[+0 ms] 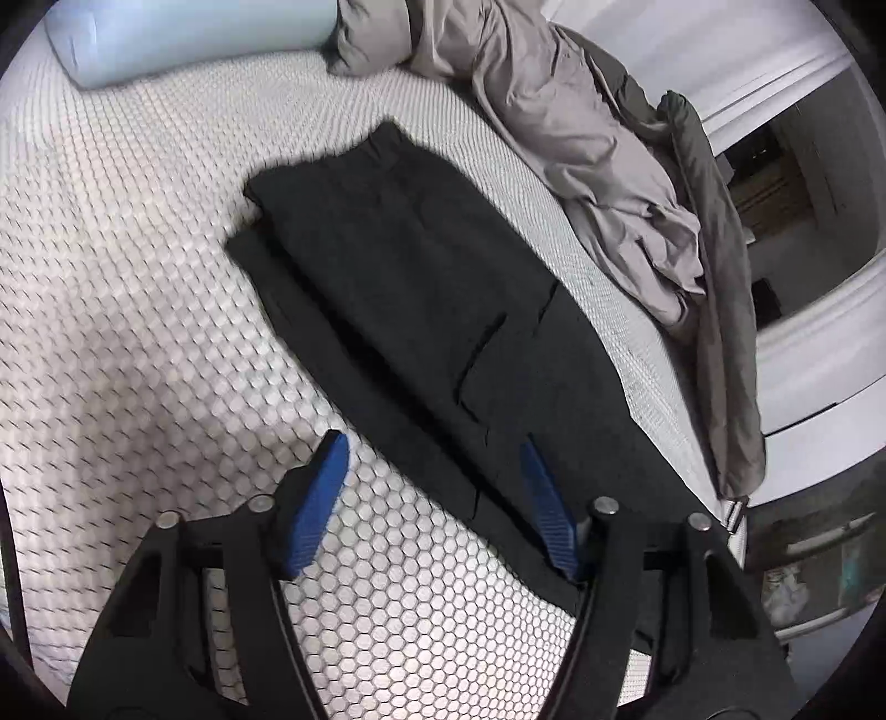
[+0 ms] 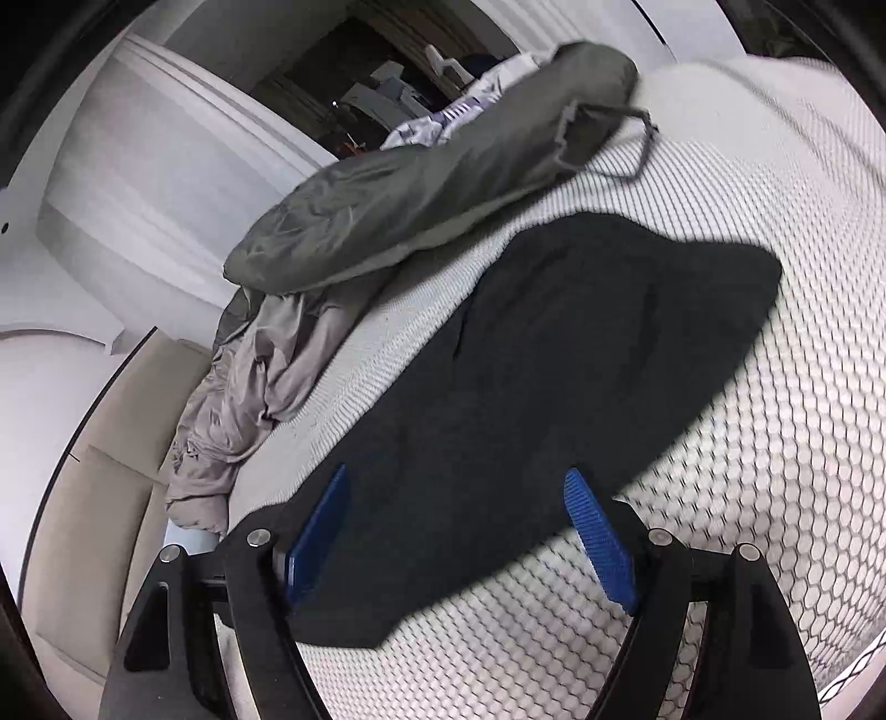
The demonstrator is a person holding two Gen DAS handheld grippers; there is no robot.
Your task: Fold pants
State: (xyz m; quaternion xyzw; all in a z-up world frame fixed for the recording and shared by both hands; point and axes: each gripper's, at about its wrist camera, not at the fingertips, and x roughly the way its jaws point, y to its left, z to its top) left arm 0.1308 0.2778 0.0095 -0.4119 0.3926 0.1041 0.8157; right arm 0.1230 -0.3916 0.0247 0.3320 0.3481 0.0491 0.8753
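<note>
Where honeycomb mattress (image 1: 138, 332) bears flat matte black pants (image 1: 398, 288), both hand-held grippers wide, empty.

Black pants (image 1: 421, 288) are seen on a white mattress (image 1: 138, 310) patterned in honeycomb cells — beside them, taupe sheets (image 1: 581, 144), an olive-grey cover (image 2: 421, 205), blue-padded tools.

You are working over a bed whose mattress cover (image 1: 111, 288) is white with a raised honeycomb weave. A pale blue bolster pillow (image 1: 183, 39) lies at its far end, and a rumpled beige sheet (image 1: 559, 127) and a grey-green quilt (image 2: 421, 205) are heaped along one edge. Beyond that edge you see white panelled walls (image 2: 149, 183), a dark doorway (image 2: 360, 94) into a cluttered room, and pale beige floor tiles (image 2: 94, 482).
</note>
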